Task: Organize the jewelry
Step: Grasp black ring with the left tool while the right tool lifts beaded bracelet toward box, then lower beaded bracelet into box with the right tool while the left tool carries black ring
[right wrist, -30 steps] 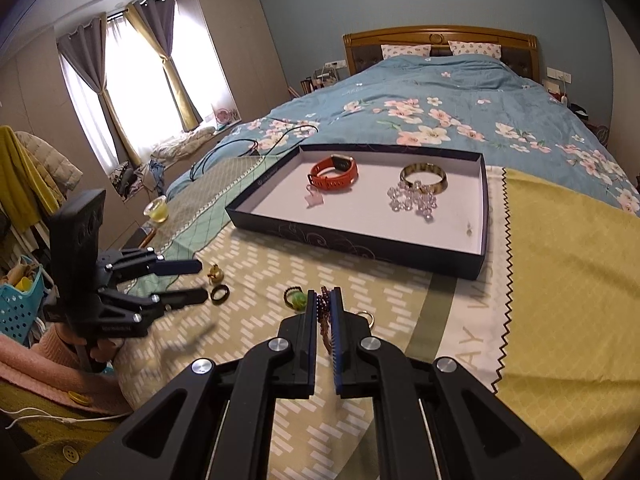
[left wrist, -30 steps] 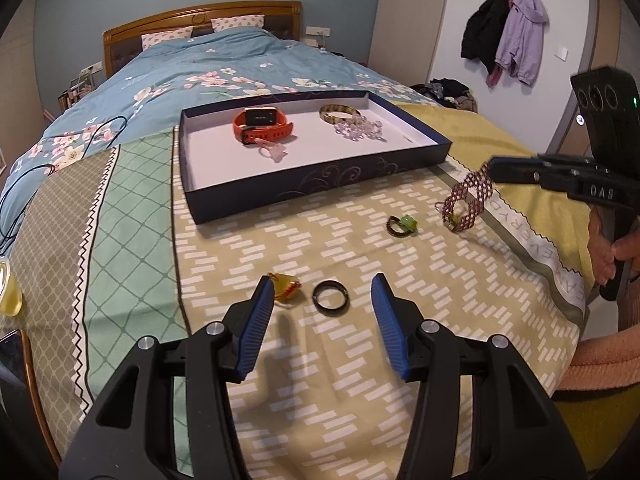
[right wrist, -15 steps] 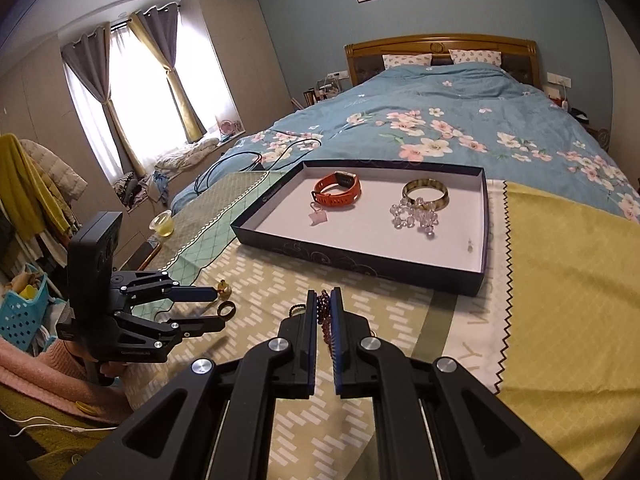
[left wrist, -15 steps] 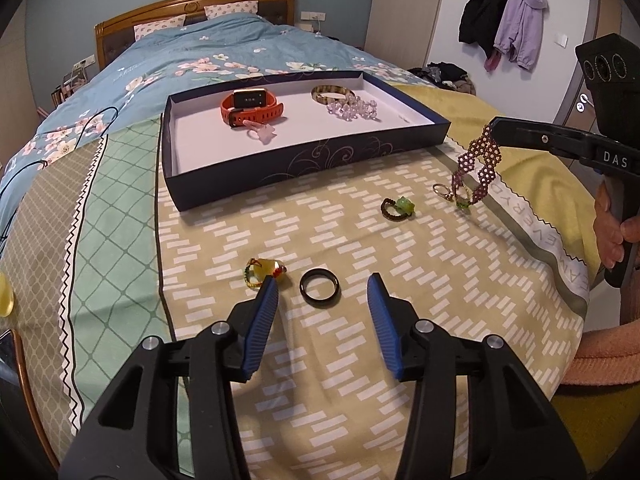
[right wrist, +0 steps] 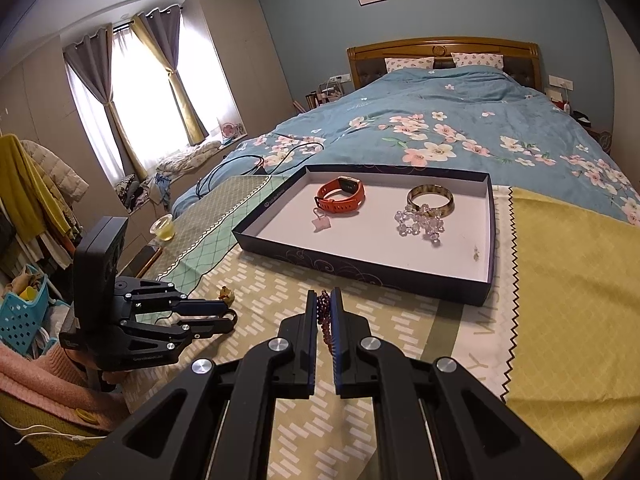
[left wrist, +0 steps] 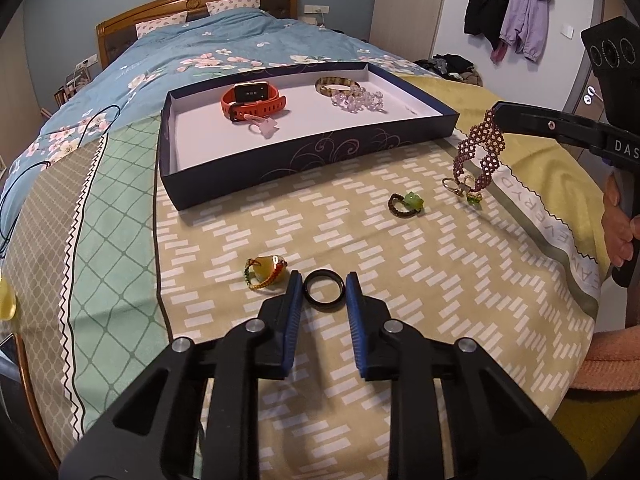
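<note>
Ring [left wrist: 324,290] lies between the left tool's [left wrist: 323,286] just-closing pads, apparently touched on both sides; right tool [right wrist: 324,312] clamps a beaded bracelet [left wrist: 478,152].

Right view: beaded bracelet [right wrist: 325,316] mostly hidden between the right gripper [right wrist: 324,308] fingers, only a strip of beads shows. Black ring [right wrist: 229,315] barely visible behind the left gripper [right wrist: 224,314] tips. Speck in the tray [right wrist: 490,216] corner too small to identify.
</note>
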Motion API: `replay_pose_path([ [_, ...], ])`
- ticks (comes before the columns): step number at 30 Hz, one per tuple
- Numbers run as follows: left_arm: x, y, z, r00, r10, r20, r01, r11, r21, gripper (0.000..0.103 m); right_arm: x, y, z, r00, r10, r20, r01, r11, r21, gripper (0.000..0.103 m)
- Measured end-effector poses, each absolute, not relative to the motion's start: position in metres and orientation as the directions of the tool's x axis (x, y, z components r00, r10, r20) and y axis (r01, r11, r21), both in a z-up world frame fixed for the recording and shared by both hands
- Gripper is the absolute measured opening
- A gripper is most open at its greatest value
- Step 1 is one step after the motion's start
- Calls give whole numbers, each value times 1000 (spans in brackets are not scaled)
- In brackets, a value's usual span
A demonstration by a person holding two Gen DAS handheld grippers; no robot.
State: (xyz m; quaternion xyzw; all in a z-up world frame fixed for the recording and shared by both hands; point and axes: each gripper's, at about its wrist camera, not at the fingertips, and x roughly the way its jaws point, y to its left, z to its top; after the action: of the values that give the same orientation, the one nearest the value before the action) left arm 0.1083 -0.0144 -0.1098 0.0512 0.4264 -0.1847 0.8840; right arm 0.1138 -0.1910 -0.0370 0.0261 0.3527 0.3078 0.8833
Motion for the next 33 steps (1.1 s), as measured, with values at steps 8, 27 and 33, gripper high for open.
replay_pose_path([
  [8,107,-16,-100,591,-306,-747,372,924,-85,22,120,-192,-29,577,568,-587,-531,807,259,5],
  [27,122,-19,-56,675,-335,-658,387,919,-71,22,143,-188,-12,608,568,-556,-539,808,236,5],
  [33,132,-19,-46,694,-339,-635,382,921,-75,22,158,-188,-7,616,571,-542,-536,808,243,5],
])
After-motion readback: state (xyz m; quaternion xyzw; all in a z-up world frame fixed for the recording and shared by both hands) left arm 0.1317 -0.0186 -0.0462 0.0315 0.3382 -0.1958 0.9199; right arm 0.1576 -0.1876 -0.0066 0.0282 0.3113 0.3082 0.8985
